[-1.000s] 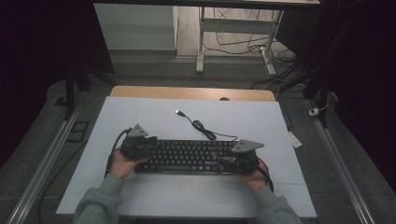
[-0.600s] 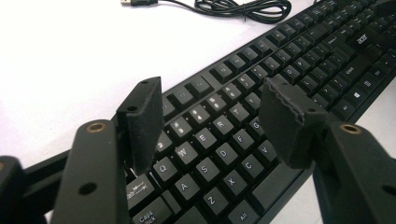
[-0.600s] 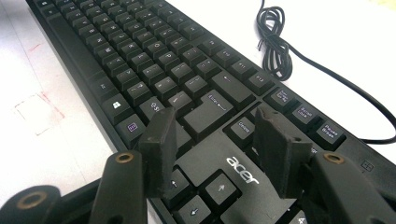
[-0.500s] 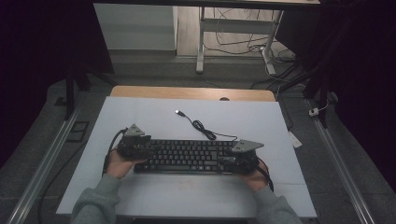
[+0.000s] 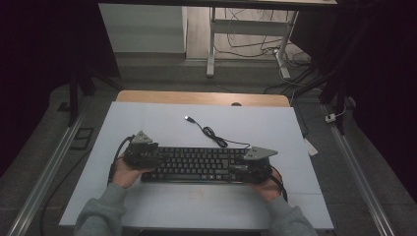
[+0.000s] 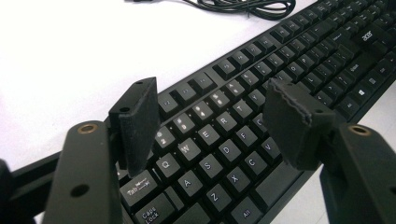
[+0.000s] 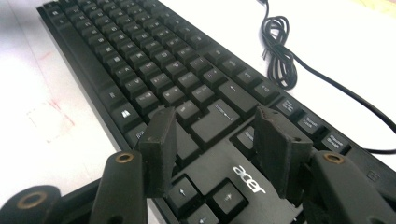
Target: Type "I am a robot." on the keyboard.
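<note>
- On the near half of the white desk [image 5: 162,123], a black Acer keyboard [image 5: 196,163] lies flat, long side across, its two ends covered by the tongs and the hands behind them.
- Its cable [image 5: 216,137] runs away from the back edge in a loose coil and ends in a USB plug [image 5: 188,118] lying free on the desk; where the cable joins the keyboard is hard to make out.
- The left tongs [image 6: 212,123] sit over the Q-W-E keys, jaws apart, having just been opening, with no pad pressing on anything; whether the pad tips touch the keys I cannot tell.
- The right tongs [image 7: 215,149] hang over the arrow-key end by the logo, jaws apart and clamped on nothing; the nearest keys are cut off by the jaws.
- The person's sleeves [image 5: 101,216] are cropped at the bottom edge of the high view.
- Beyond the desk the room is dark; a metal stand [image 5: 211,44] and floor cables are dimly seen.
</note>
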{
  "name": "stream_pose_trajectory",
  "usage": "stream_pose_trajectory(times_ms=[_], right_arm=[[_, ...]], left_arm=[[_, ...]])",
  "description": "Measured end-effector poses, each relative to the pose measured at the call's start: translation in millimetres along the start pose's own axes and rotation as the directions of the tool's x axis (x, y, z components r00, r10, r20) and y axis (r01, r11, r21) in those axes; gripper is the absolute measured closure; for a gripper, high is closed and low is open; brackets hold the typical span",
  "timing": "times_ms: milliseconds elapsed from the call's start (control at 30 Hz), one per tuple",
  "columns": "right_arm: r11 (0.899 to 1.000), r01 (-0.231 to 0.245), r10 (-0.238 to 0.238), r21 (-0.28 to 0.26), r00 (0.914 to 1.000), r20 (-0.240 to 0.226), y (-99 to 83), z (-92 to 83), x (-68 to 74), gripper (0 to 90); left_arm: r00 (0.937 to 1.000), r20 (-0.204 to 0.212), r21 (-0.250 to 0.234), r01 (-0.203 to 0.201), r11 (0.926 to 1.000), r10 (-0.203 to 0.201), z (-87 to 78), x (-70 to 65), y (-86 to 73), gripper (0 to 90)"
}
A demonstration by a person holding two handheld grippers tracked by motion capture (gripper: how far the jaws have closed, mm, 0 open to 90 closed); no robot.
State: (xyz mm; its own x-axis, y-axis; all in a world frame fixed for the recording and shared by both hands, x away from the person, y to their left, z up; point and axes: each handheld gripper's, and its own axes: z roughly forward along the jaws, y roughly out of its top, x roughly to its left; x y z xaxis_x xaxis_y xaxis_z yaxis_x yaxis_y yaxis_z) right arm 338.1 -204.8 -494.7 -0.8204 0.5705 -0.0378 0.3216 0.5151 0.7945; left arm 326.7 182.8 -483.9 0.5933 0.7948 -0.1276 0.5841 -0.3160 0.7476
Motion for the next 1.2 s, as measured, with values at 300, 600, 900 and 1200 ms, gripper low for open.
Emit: stream_pose_trajectory(times_ms=[300, 600, 900, 1200], right_arm=[[0.999, -0.011, 0.01, -0.031, 0.9994, -0.034, 10.9, 1.6, 5.8, 50.3], [0.999, 0.013, -0.015, -0.036, 0.9978, -0.065, 24.4, 15.3, 17.7, 51.8], [1.0, 0.029, -0.03, -0.011, 0.9951, -0.094, 37.0, 23.4, 27.4, 67.4], [0.999, 0.033, -0.027, 0.037, 0.9907, -0.133, 46.2, 34.3, 32.0, 88.1]], left_arm=[[1.0, -0.001, 0.01, -0.002, 0.9999, 0.002, 2.1, -0.5, -0.1, 34.6], [1.0, -0.003, 0.014, -0.003, 0.9999, 0.003, 3.0, 0.1, -0.4, 34.3], [1.0, 0.0, 0.02, 0.0, 0.9998, 0.0, 4.5, -0.1, -1.3, 34.0], [1.0, 0.006, 0.025, -0.007, 0.9997, 0.006, 5.8, -0.7, -1.3, 34.0]])
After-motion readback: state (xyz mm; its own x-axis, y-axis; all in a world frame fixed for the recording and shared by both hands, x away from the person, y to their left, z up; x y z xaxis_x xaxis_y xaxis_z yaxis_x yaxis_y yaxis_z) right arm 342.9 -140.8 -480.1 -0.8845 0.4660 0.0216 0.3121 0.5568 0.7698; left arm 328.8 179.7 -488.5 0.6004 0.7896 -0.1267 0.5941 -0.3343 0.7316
